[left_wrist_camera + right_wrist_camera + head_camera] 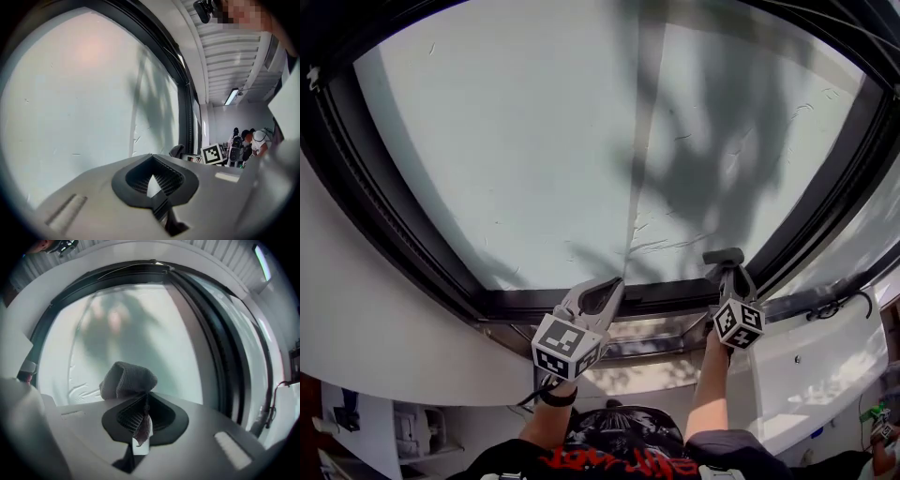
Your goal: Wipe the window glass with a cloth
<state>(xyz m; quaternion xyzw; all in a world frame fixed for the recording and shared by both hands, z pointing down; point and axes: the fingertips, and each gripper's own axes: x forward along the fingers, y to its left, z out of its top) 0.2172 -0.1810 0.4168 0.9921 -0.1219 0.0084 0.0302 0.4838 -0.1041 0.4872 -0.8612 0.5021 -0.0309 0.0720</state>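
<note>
Glass (516, 141) fills most of your head view, a pale, cloudy pane set in a black frame (656, 298). A dark leafy shadow (712, 141) lies across its right half and thin white streaks (661, 246) run low down near the middle.

You hold the cloth (724, 255) in your right gripper (727, 272). Its jaws are pinched on a fold of the grey cloth, and the rest bunches in a wad past the tips. In the right gripper view the cloth (129, 379) stands up from between the jaws of the right gripper (143, 416) and a loose end hangs down the gap. The glass (140, 329) is behind it and the frame (225, 357) runs down its right side. The wad sits at the bottom edge of the pane, just above the frame and right of the streaks. You cannot tell from these views whether it presses on the glass.

Your left gripper (605, 292) is raised to the left of the right one, apart from it, with its tip over the bottom frame. In the left gripper view the left gripper (152, 185) has its jaws pressed together at the tips with nothing between them. Only pale glass (84, 103) shows through the small gap between the pads, and the right gripper's cube (212, 153) shows off to the right
</note>
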